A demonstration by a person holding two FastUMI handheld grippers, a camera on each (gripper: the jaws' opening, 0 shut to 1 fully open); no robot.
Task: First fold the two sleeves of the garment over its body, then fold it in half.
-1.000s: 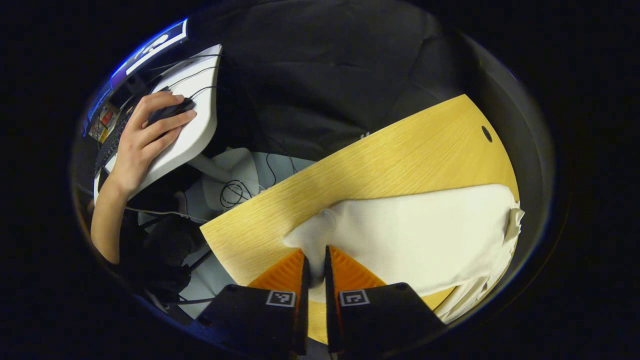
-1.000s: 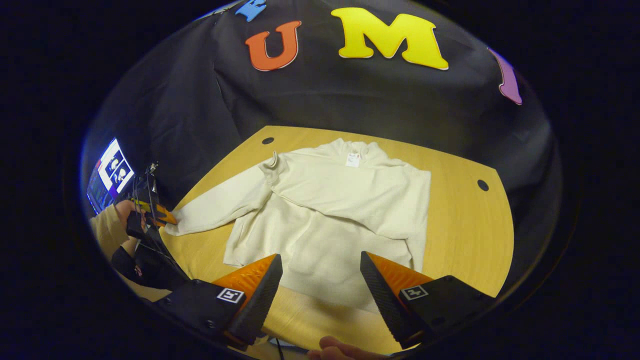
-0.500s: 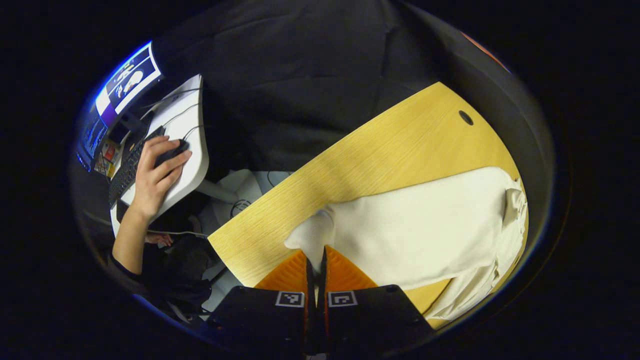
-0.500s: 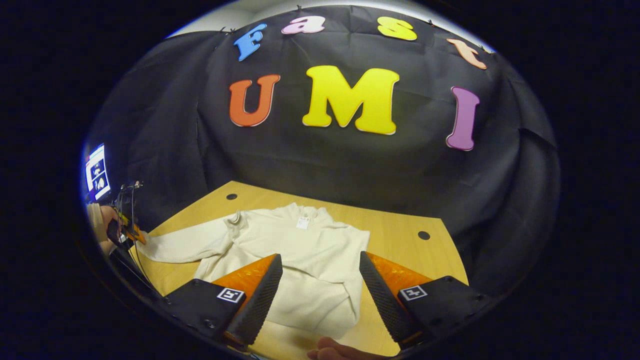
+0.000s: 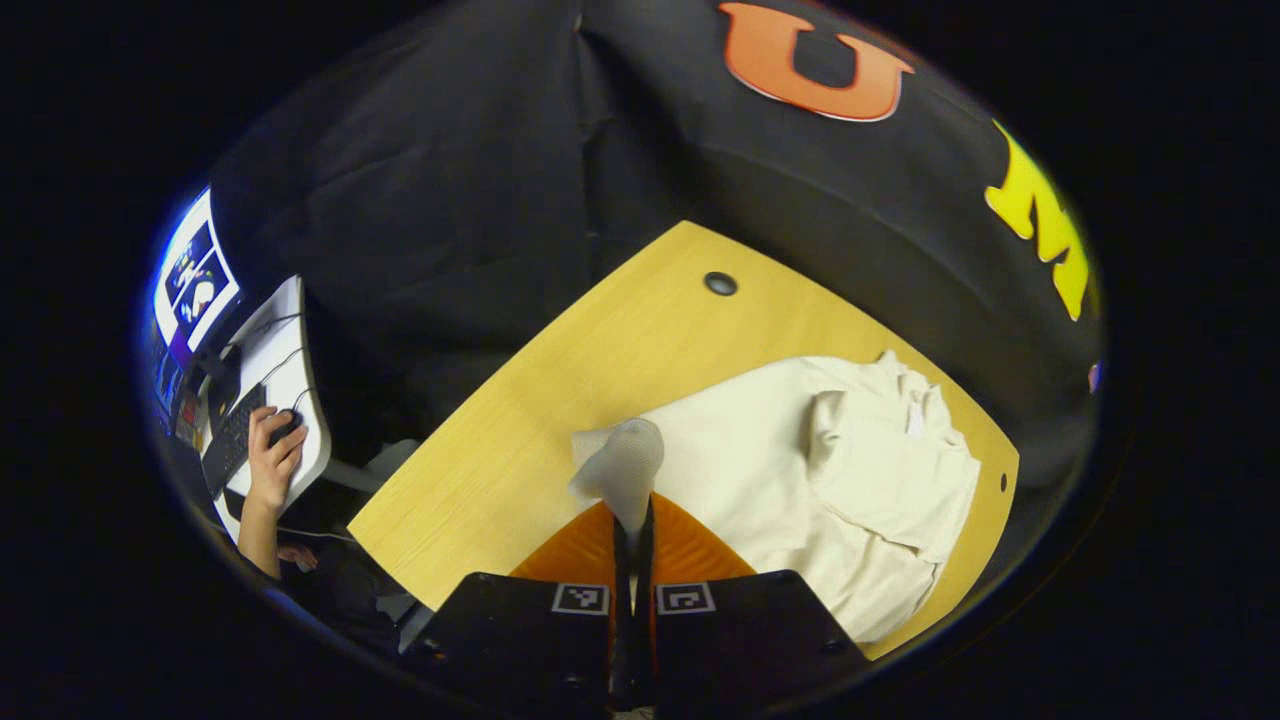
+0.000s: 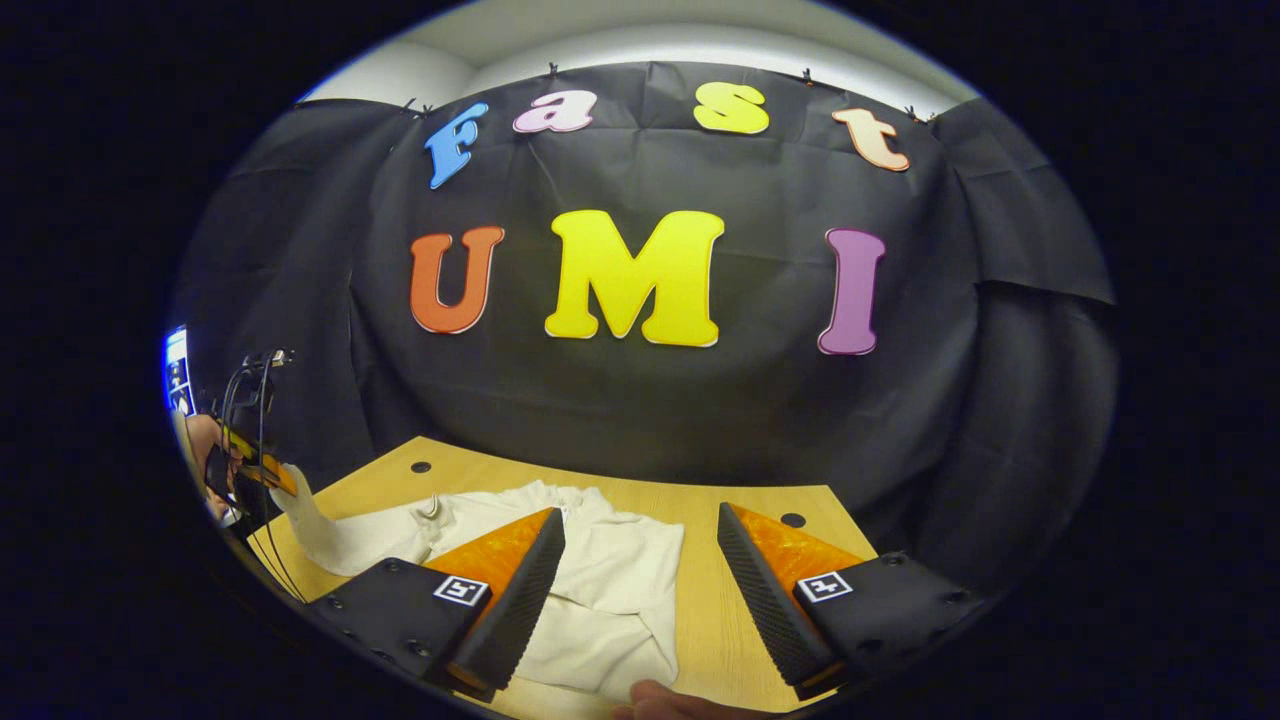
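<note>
A: On the pale wooden tabletop [image 5: 560, 400] lies the cream long-sleeved knit garment [image 5: 760, 480], collar toward the booth's black cloth wall [image 5: 450, 180]. One sleeve is already laid across the chest. The other, the ribbed-cuff sleeve [image 5: 622, 468], is lifted at its end.

B: What's holding it?

A: The left gripper [image 5: 632, 520], jaws together, clamped on the cuff w/ only a thin slit between the fingers. The cuff stands up above the tips. In the right gripper view the same gripper [image 6: 262, 470] sits at the table's left edge, sleeve rising off the wood toward it.

B: And the right gripper [image 6: 635, 575]?

A: Jaws wide apart, nothing between them, held above the table's near side and aimed at the wall. A fingertip [image 6: 665, 696] of the person's hand shows below it.

B: So the step in hand is sleeve no. 2 over the body, I'd judge. How to do it well?

A: Keep the clamp firm; knit slips. Carry the cuff high enough that the sleeve clears the body instead of dragging and bunching it. Swing it across toward the far shoulder side, pivoting at the armpit seam so the crease runs straight down the body's edge. Lay it flat on top of the other sleeve, then let go only once the cuff rests on the fabric.

B: Risk?

A: Pulling the whole garment sideways. The free gripper could pin the body if it shifts.
</note>
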